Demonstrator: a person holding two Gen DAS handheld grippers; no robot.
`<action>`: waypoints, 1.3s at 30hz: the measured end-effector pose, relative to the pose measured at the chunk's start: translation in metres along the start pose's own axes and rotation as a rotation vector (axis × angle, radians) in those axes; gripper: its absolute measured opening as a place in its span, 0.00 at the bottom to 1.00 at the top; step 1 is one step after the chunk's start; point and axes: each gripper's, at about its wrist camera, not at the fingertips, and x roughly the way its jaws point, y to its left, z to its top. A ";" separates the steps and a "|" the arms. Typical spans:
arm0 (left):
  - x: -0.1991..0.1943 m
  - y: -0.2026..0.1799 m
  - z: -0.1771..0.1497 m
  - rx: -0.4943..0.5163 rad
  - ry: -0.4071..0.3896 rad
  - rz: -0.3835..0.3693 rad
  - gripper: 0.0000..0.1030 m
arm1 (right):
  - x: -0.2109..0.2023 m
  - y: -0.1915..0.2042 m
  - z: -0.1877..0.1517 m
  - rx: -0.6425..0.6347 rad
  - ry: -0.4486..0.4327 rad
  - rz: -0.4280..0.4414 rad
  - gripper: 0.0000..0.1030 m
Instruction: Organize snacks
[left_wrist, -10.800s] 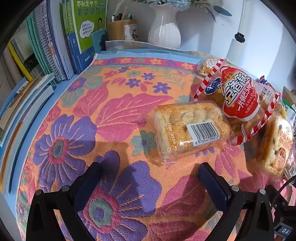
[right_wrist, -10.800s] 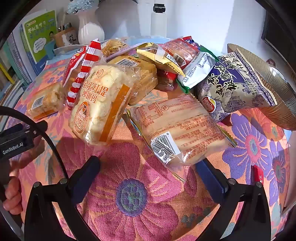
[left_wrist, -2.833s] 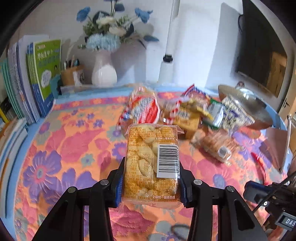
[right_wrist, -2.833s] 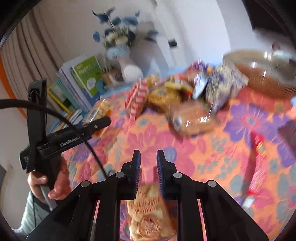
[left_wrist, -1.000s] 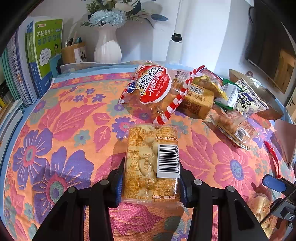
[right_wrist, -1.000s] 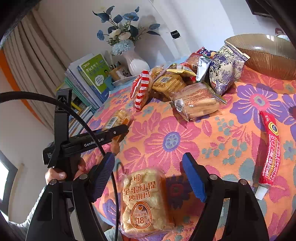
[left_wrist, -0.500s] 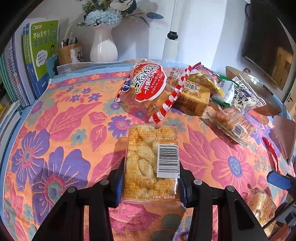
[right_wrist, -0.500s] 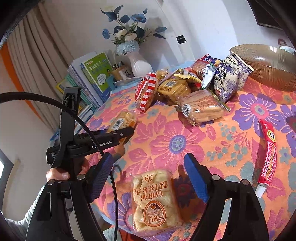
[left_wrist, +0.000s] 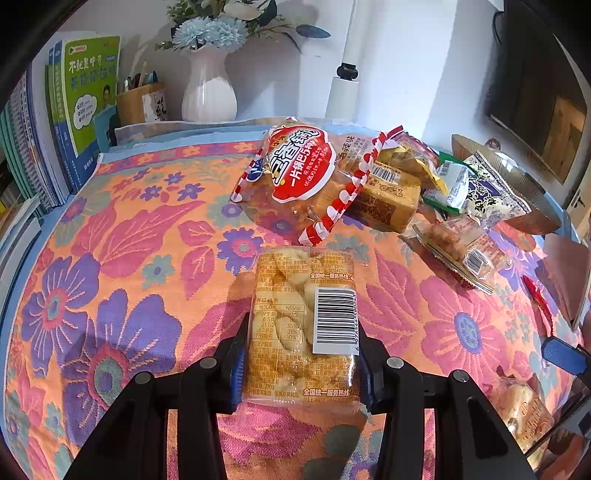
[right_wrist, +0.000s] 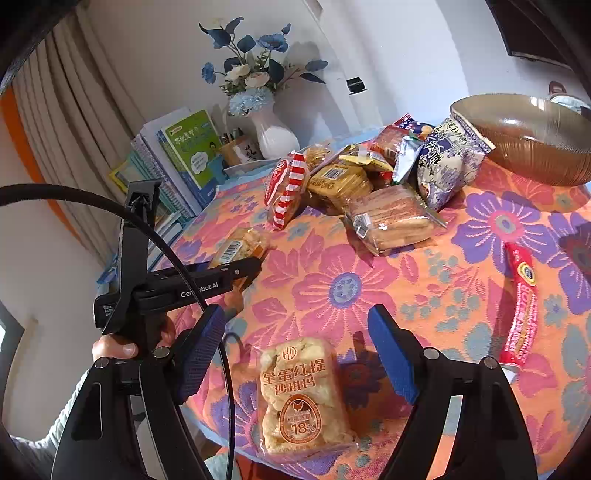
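A clear pack of golden puffed cakes with a barcode label (left_wrist: 301, 325) sits between the blue pads of my left gripper (left_wrist: 301, 365), which is shut on it just above the flowered tablecloth (left_wrist: 122, 236). The right wrist view shows that pack (right_wrist: 240, 249) at the tip of the left gripper (right_wrist: 247, 267). My right gripper (right_wrist: 295, 343) is open, its fingers apart over a second cake pack with an orange "18%" badge (right_wrist: 301, 397) lying free near the table's front edge.
A heap of snacks lies at the back: a red-and-white striped bag (left_wrist: 306, 177), a brown cake pack (left_wrist: 388, 201), a blue-patterned bag (right_wrist: 448, 162), a wafer pack (right_wrist: 391, 219). A brown bowl (right_wrist: 528, 133) stands far right, a red sausage stick (right_wrist: 522, 302) right, books (left_wrist: 70, 110) and a vase (left_wrist: 208, 92) behind.
The right gripper drew back a little from the "18%" pack, which stays on the cloth. The left gripper kept its hold on the barcode pack, almost still.
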 end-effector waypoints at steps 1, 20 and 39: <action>-0.001 0.001 0.000 -0.003 0.001 -0.009 0.43 | -0.001 0.000 0.001 0.002 0.000 -0.006 0.77; -0.037 0.011 -0.008 0.008 -0.046 -0.071 0.68 | -0.010 0.048 0.002 -0.074 0.000 -0.071 0.78; -0.041 0.005 -0.016 0.046 -0.016 -0.095 0.82 | -0.029 0.036 0.000 -0.117 -0.040 -0.114 0.82</action>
